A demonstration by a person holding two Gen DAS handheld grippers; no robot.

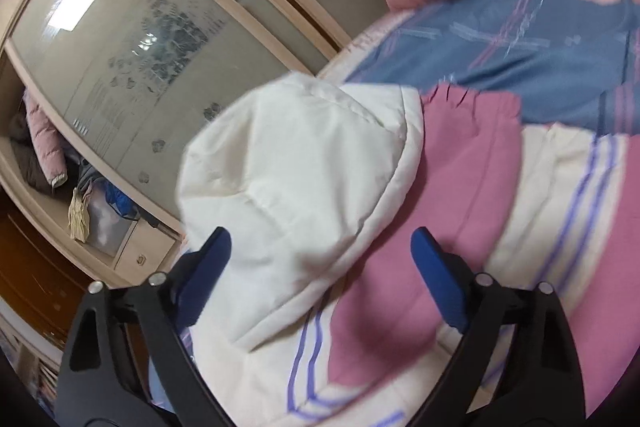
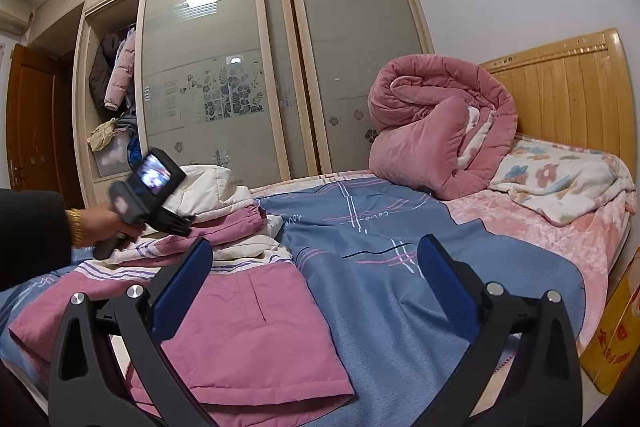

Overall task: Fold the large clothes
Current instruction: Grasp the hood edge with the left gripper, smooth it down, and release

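While both tongs, left (image 1: 322, 263) and right (image 2: 316, 269), gape empty, the open far-left wardrobe (image 2: 110, 99) holds hanging padded coats (image 2: 116, 71).

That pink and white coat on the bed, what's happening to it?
A person is folding the padded pink and white coat on the blue patterned bedsheet. The left gripper is open, its blue fingers on either side of the coat's white hood without pinching it. The right gripper hovers open over the coat's pink hem, holding nothing. The sleeves look already folded in.
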